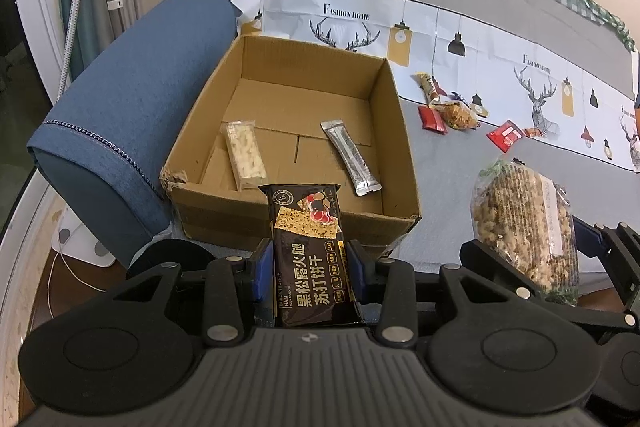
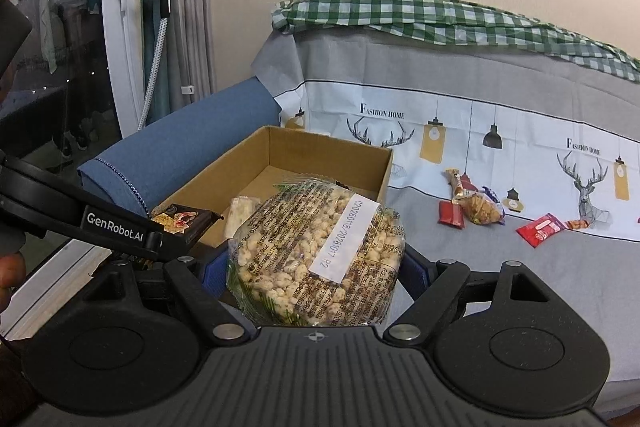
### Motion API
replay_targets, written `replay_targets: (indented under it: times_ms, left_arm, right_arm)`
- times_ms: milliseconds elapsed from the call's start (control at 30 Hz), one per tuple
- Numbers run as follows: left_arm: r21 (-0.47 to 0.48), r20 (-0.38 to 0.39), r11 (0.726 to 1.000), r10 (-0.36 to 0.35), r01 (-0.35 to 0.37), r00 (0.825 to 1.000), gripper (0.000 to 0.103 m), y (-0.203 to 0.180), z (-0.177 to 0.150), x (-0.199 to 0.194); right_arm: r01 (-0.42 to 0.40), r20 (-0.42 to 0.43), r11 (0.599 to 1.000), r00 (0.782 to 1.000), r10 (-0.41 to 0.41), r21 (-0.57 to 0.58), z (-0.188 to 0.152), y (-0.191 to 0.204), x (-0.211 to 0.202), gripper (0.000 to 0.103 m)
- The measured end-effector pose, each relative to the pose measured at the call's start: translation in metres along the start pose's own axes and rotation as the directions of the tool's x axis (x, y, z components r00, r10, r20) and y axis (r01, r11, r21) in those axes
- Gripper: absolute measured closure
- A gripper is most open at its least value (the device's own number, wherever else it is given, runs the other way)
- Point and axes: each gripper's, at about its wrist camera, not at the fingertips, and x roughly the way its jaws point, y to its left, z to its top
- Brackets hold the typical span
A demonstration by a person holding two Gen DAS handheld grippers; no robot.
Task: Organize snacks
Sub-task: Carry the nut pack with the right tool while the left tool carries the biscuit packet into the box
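Note:
My left gripper [image 1: 310,263] is shut on a dark brown cracker packet [image 1: 310,251], held upright just before the near wall of an open cardboard box [image 1: 208,131]. Inside the box lie a pale rice bar [image 1: 245,155] and a silver stick sachet [image 1: 351,158]. My right gripper [image 2: 316,267] is shut on a round clear bag of puffed grain snack [image 2: 316,251] with a white label, held near the box's right front corner. In the left wrist view that bag [image 1: 524,223] hangs at the right. In the right wrist view the left gripper's arm [image 2: 120,231] and the cracker packet [image 2: 184,221] appear at the left.
The box [image 2: 328,155] sits on a grey sofa cover [image 2: 500,287] beside a blue armrest [image 1: 132,99]. Several small red and orange snack packets [image 1: 452,111] lie on the seat to the right [image 2: 472,213]. A green checked cloth [image 2: 440,19] drapes the backrest. A person's hand [image 2: 10,275] shows at far left.

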Motion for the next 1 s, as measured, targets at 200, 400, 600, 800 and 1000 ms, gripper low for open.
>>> replay_targets:
  times_ms: [200, 400, 600, 800, 1000]
  left_arm:
    - [-0.011, -0.031, 1.0, -0.001, 0.0, 1.0, 0.06, 0.005, 0.004, 0.017]
    - [-0.04, -0.041, 0.999, 0.01, -0.011, 0.999, 0.06, 0.018, 0.022, 0.037]
    - [-0.052, -0.037, 0.999, 0.012, -0.013, 0.999, 0.06, 0.029, 0.052, 0.061]
    - [-0.06, -0.052, 0.998, 0.0, -0.003, 0.999, 0.06, 0.036, 0.081, 0.094]
    - [-0.073, -0.082, 0.997, -0.009, 0.003, 0.997, 0.06, 0.042, 0.105, 0.133]
  right_arm:
    - [0.004, -0.039, 1.0, 0.999, -0.004, 0.004, -0.002, 0.0, 0.012, 0.019]
    - [0.023, -0.07, 1.0, 0.997, -0.023, -0.006, -0.001, -0.002, 0.031, 0.019]
    - [0.034, -0.082, 0.999, 0.996, -0.037, -0.041, 0.007, 0.0, 0.058, 0.019]
    - [0.026, -0.096, 0.999, 0.995, -0.029, -0.038, 0.02, 0.0, 0.097, 0.019]
    - [0.018, -0.114, 0.999, 0.993, -0.023, -0.039, 0.035, -0.004, 0.143, 0.019]
